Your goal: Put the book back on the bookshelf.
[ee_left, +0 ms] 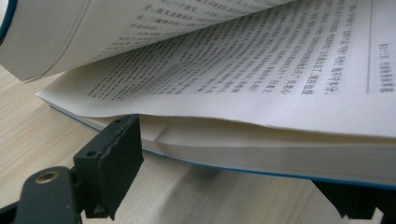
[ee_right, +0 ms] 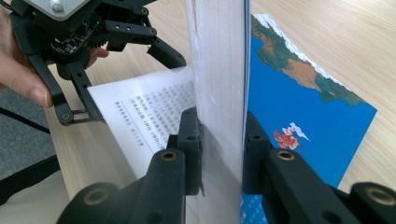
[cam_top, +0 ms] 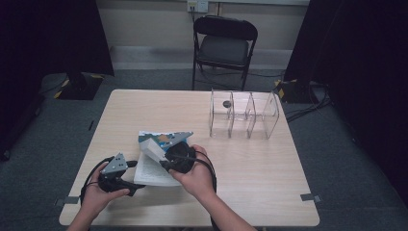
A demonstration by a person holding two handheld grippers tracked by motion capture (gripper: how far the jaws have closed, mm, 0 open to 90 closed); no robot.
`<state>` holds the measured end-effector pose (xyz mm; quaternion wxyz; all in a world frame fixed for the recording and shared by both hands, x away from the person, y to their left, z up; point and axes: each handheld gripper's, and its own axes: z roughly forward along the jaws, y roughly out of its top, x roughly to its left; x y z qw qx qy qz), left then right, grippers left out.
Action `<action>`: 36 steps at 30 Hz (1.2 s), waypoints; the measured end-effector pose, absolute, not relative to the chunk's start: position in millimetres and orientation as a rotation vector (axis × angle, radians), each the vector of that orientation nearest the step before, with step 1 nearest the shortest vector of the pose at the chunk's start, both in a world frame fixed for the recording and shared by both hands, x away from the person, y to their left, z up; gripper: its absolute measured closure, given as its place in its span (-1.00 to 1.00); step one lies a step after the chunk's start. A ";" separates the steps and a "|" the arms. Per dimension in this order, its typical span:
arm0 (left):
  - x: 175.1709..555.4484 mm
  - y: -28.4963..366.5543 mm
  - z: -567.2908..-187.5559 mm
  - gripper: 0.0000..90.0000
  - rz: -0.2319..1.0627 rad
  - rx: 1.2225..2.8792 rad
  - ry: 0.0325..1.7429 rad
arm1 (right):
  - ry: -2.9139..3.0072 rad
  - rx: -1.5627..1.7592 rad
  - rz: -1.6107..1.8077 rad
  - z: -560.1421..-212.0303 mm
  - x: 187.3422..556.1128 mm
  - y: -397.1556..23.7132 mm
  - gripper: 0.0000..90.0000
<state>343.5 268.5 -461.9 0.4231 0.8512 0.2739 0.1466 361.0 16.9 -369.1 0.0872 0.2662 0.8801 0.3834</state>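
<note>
An open paperback book (cam_top: 153, 172) lies on the wooden table (cam_top: 250, 183) near its front left. My right gripper (cam_top: 163, 156) is shut on a thick bundle of its pages (ee_right: 219, 70) together with the blue illustrated cover (ee_right: 299, 107), holding them up on edge. My left gripper (cam_top: 136, 180) is at the book's left edge. Its jaws stand apart around the lower page block (ee_left: 280, 154), and a loose printed page (ee_left: 261, 70) droops over one finger (ee_left: 114, 158). In the right gripper view the left gripper (ee_right: 119, 88) straddles that page's corner.
A clear acrylic divider box (cam_top: 243, 115) stands at the back right of the table, with a small dark object (cam_top: 226, 103) in its left compartment. A black folding chair (cam_top: 223, 43) stands beyond the far edge. Cables trail from both grippers toward the front edge.
</note>
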 end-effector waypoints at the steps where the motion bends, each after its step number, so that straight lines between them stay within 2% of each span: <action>1: 343.8 269.1 -461.5 -0.66 0.373 2.135 0.681 | 2.622 0.796 1.145 -369.0 361.0 16.6 0.67; 36: 347.1 277.7 -458.2 -0.65 0.391 2.139 0.725 | 2.633 0.801 1.154 -365.7 363.8 9.2 0.67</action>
